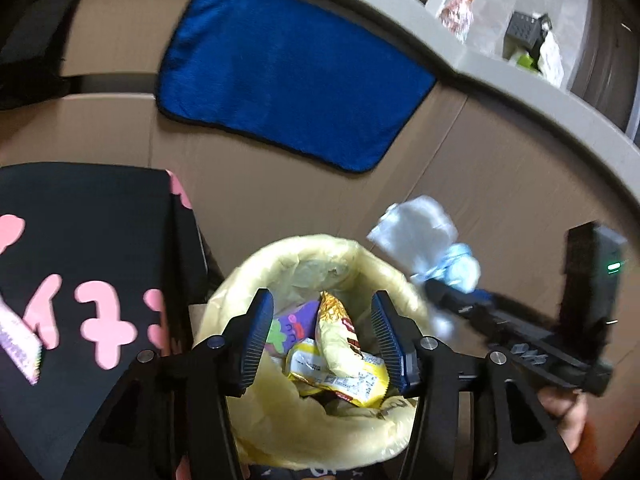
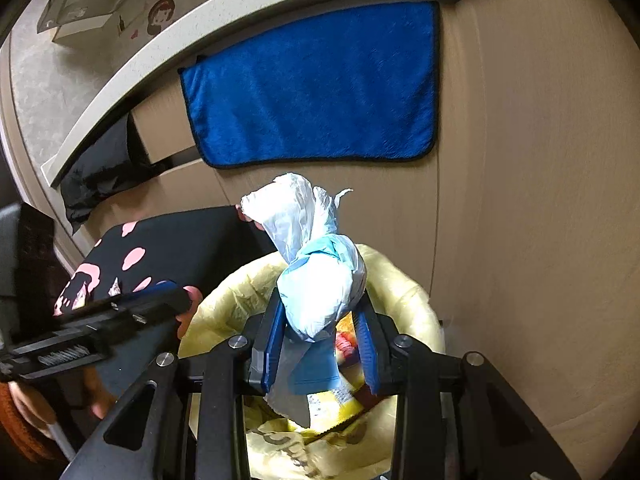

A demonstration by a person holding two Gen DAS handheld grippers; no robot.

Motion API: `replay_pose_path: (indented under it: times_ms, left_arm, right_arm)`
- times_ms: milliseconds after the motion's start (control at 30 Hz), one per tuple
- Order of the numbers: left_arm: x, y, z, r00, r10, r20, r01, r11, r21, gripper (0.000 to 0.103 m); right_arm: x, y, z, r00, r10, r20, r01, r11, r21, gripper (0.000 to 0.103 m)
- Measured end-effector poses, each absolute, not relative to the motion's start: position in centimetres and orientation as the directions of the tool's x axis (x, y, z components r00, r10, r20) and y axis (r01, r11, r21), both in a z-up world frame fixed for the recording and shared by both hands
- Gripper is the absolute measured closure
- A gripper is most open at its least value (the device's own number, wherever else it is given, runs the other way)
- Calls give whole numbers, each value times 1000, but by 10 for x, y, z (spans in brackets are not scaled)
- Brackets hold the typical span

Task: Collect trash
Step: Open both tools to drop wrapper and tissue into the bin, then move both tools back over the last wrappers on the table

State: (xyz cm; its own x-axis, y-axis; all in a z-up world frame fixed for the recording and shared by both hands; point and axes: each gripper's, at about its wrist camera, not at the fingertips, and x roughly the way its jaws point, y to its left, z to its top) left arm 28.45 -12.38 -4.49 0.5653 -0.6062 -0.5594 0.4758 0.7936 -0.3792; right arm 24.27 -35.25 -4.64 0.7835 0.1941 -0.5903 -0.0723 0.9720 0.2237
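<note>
Right claw (image 2: 320,344), upright bundle (image 2: 320,288) above bin (image 2: 416,300)

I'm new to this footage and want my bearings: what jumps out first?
The bright blue towel hanging on the brown panel behind dominates both views. Below it, the right gripper holds a knotted white-and-blue plastic bag over the yellow-lined trash bin, which already contains snack wrappers. The left gripper hovers open above the bin.
</note>
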Motion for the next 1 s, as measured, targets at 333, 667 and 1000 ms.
replay_pose_path:
  times_ms: [333, 667, 1000]
  left_arm:
    - [248, -79, -9, 612, -566, -552, 464, 823, -328, 49]
    - [214, 55, 25, 808, -341, -481, 213, 929, -301, 49]
    - [197, 203, 26, 888, -86, -451, -83, 936, -341, 48]
  right_arm:
    - [270, -322, -86, 689, 178, -703, -77, 982, 173, 53]
    - [258, -305, -56, 733, 189, -654, -76, 977, 198, 52]
    - [246, -211, -11, 779, 284, -559, -265, 957, 117, 52]
